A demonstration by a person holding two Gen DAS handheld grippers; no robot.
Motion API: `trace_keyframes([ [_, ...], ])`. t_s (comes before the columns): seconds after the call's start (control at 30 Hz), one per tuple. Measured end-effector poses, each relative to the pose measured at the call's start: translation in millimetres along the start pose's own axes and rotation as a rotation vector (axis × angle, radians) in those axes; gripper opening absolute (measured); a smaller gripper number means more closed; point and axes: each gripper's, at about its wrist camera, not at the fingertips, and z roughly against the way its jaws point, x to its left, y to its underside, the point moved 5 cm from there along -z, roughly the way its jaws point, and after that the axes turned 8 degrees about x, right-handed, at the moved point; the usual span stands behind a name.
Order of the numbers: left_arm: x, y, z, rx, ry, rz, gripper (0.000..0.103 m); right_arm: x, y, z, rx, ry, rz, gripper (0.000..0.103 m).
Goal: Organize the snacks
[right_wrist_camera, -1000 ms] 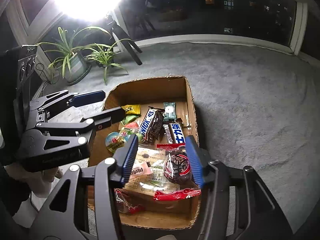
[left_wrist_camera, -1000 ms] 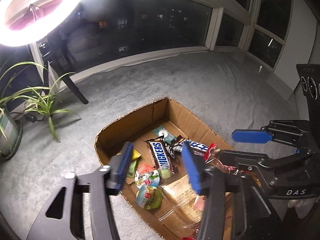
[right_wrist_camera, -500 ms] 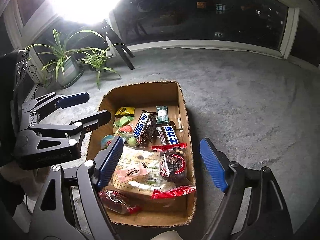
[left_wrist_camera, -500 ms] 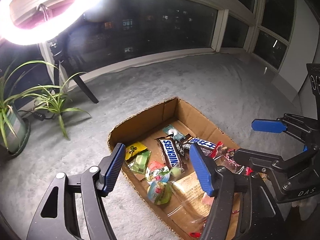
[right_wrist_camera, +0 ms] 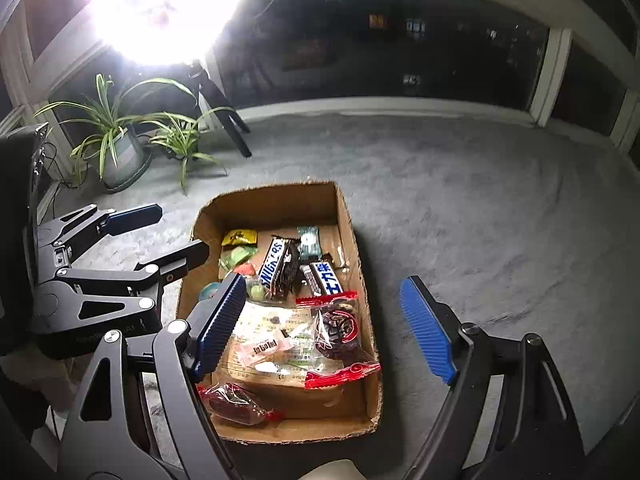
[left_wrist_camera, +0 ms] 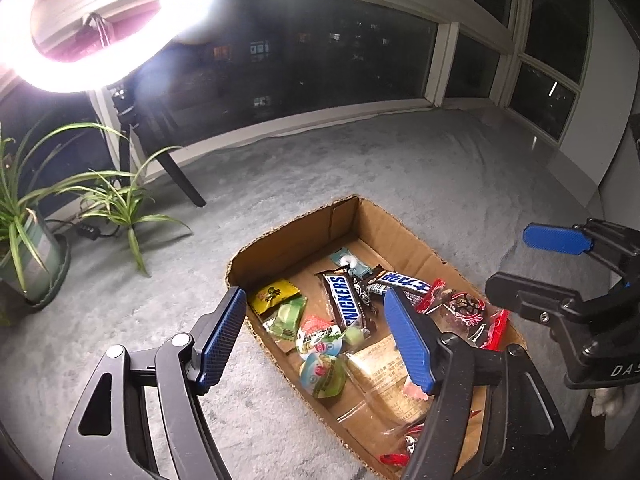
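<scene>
Snacks (right_wrist_camera: 280,304) all inside cardboard box (right_wrist_camera: 362,344); left gripper (left_wrist_camera: 316,340) and right gripper (right_wrist_camera: 324,328) wide, empty, jaws just opened; task looks nearly finished.

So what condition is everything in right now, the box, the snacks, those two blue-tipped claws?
Cardboard box: open-topped, on the grey carpet.
Snickers bar: sealed, lying flat in the box.
Yellow packet: sealed, near the box's far corner.
Jelly cups: sealed, lying in the box.
Left hand-held gripper: open, holding nothing, jaws have just been opening.
Right hand-held gripper: open, holding nothing, jaws have just been opening.
Ring light: switched on.
</scene>
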Motion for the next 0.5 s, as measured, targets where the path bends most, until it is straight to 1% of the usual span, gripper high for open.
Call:
trace_keyframes([
  [0.1, 1.0, 0.0, 8.2, -0.019, 0.004, 0.017, 0.071, 6.0, -1.0, 13.8, -0.030, 0.012, 0.005, 0.085],
  [0.17, 2.1, 1.3, 15.3, -0.033, 0.011, 0.030, 0.071, 9.8, -1.6, 22.6, -0.054, 0.014, 0.006, 0.093],
  [0.33, 4.4, 8.9, 35.7, -0.068, 0.013, 0.046, 0.071, 24.3, -2.1, 44.1, -0.099, 0.029, 0.027, 0.094],
  [0.5, 10.0, 17.4, 57.1, -0.097, 0.017, 0.062, 0.071, 40.3, 0.1, 58.7, -0.125, 0.019, 0.032, 0.094],
])
